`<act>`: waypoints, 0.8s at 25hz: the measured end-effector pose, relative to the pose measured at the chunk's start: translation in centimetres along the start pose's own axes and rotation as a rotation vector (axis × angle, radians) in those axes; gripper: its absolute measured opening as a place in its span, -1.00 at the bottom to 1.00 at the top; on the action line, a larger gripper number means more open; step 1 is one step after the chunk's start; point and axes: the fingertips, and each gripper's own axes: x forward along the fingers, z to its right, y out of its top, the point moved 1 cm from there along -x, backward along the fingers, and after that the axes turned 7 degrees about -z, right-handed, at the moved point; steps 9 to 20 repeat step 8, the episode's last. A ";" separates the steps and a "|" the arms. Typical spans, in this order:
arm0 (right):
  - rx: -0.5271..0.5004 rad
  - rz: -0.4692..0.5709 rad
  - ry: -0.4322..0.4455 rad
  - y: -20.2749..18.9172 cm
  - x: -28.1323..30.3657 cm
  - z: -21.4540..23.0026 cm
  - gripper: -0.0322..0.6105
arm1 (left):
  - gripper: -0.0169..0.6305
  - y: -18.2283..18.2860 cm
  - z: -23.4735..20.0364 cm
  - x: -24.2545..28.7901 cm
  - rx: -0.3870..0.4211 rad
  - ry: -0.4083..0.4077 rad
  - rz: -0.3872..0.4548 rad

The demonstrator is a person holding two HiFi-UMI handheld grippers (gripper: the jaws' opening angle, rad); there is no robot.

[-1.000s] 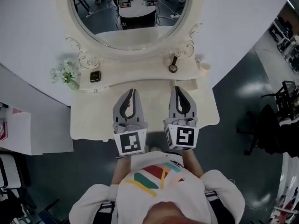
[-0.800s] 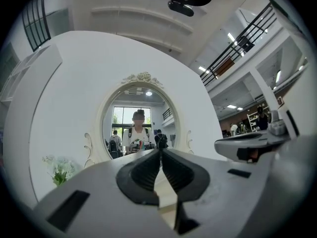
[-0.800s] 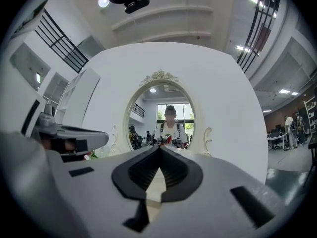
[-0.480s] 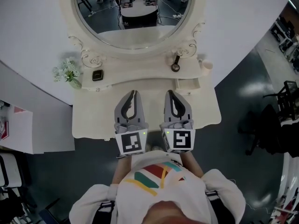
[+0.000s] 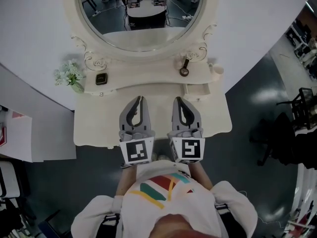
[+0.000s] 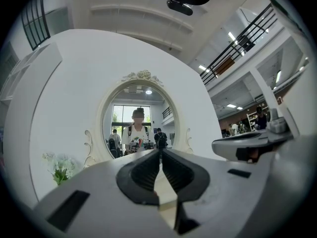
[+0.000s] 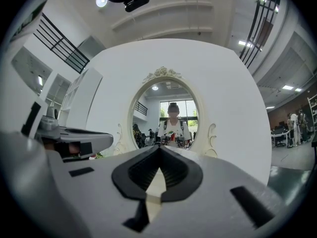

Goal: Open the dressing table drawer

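The left gripper [image 5: 140, 98] and right gripper [image 5: 178, 99] sat mid-frame, shut and empty. Shut jaws might only bump the small drawer [image 5: 197, 89] at their upper right.

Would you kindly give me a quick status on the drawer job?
Left tool shut, empty. Right tool shut, empty; both above the tabletop. Small right-hand drawer appears pulled out. Nothing blocking it.
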 end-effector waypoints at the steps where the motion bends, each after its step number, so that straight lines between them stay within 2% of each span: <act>1: -0.005 -0.001 0.004 0.2 0.0 -0.1 -0.90 | -0.90 0.1 0.1 0.0 -0.002 -0.002 -0.009; 20: -0.025 -0.015 0.009 0.1 -0.2 -0.9 -0.90 | -0.90 -0.4 -0.2 -0.2 -0.007 0.003 -0.027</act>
